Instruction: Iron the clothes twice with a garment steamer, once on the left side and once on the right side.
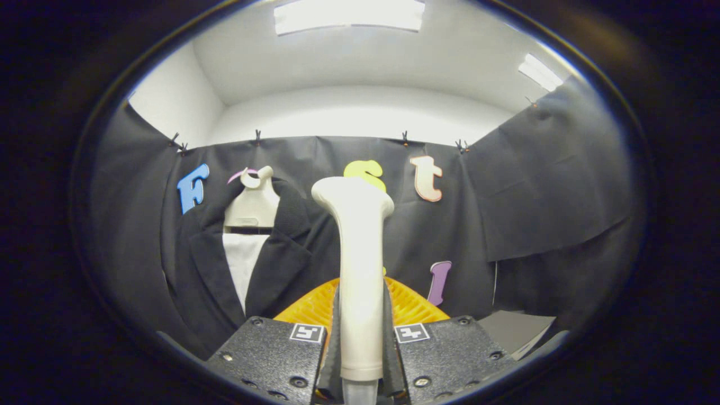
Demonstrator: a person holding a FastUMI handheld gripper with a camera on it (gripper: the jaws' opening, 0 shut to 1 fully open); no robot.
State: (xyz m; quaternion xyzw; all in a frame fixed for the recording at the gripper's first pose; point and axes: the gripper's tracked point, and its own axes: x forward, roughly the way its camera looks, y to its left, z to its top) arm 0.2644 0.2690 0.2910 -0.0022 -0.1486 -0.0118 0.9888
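A cream garment steamer (358,270) stands upright between my fingers, its handle clamped by both pads and its flared head rising above them. My gripper (360,340) is shut on that handle. Beyond and to the left of the steamer a dark jacket (214,270) with a white shirt front (243,264) hangs on a pale hanger (253,205) against the black cloth wall. The steamer head is to the right of the jacket and apart from it.
An orange ribbed basket-like stand (408,306) sits just behind the steamer, between the fingers and the wall. A grey flat surface (514,332) lies low at the right. Black cloth (551,185) closes the booth at the back and right.
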